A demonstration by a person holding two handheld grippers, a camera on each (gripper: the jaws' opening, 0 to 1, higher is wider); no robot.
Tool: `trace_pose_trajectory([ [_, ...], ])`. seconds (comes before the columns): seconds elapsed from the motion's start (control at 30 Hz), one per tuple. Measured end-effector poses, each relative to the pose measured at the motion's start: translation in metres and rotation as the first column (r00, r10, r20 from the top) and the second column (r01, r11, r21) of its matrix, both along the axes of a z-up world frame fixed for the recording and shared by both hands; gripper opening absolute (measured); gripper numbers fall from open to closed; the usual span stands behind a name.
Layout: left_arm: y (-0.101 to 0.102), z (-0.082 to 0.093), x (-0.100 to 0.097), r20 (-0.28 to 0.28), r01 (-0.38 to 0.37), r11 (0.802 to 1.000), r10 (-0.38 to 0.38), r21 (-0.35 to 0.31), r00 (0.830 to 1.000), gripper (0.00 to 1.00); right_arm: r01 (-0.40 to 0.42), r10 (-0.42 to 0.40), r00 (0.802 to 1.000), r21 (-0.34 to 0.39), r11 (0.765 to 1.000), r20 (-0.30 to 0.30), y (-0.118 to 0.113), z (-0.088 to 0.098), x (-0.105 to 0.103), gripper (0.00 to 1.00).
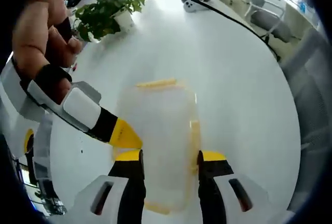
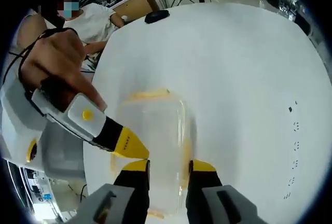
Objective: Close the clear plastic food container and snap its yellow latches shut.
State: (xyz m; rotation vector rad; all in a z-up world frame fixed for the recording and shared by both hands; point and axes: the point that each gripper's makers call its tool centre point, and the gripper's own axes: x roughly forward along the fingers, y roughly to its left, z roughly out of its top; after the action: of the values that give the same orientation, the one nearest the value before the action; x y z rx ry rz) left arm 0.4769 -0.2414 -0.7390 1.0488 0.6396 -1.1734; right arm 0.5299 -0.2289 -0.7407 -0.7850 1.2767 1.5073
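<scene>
Open white table (image 1: 244,79) beyond the container (image 1: 161,130); potted plant (image 1: 106,14) at far edge.

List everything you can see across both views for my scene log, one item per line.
container: one, clear plastic, on the white table between the left gripper's jaws
latches: yellow, along the container's edges; exact count unclear
table: one, white, round
potted plant: one, green leaves in a white pot, far side of the table
dark object: one, black, at the table's far edge; too small to identify
office chair: one, grey, beyond the table
left gripper: black and yellow jaws on either side of the container
right gripper: black and yellow jaws around the container
hand: holding the other gripper, in from the left of the right gripper view
</scene>
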Motion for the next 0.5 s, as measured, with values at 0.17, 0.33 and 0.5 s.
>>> trace_pose_trajectory([
  [0.17,-0.0017,0.0,-0.0041,0.003,0.0,1.0,0.001,-0.016,1.0,0.36,-0.006,0.006,1.0,-0.018,1.0,-0.005,-0.0043,0.0004,-0.002,0.24],
  [0.33,-0.0041,-0.0007,-0.0066,0.008,0.003,1.0,-0.003,-0.022,1.0,0.36,-0.003,0.003,1.0,-0.012,1.0,0.004,-0.0068,-0.0008,-0.0033,0.25],
  [0.5,-0.0053,-0.0003,-0.0066,0.008,0.001,1.0,-0.001,-0.011,1.0,0.37,0.003,-0.003,1.0,0.005,1.0,0.014,-0.0098,-0.0006,-0.0034,0.26],
])
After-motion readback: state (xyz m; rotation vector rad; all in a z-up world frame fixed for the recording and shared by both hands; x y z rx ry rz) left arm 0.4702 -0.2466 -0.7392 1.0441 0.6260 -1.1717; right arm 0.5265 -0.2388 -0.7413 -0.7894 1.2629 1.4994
